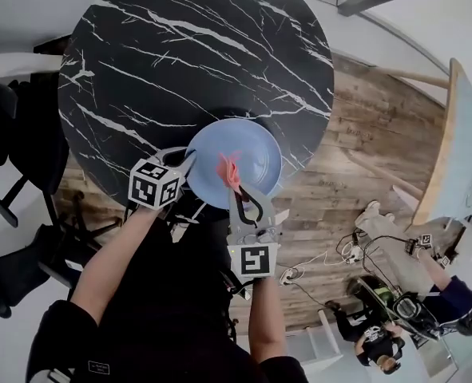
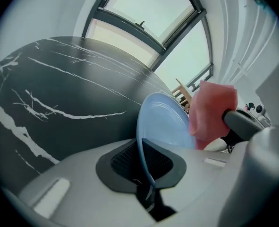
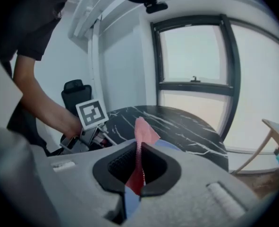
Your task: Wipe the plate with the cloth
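A light blue plate is held over the near edge of the round black marble table. My left gripper is shut on the plate's left rim; in the left gripper view the thin rim runs between the two dark pads of the left gripper. My right gripper is shut on a red cloth that rests against the plate's face. In the right gripper view the cloth stands up from the shut right gripper, with the plate behind it. The cloth covers the plate's right side.
Black office chairs stand left of the table. Wooden floor lies to the right, with a pale wooden chair and cables and gear on it. A large window is beyond the table.
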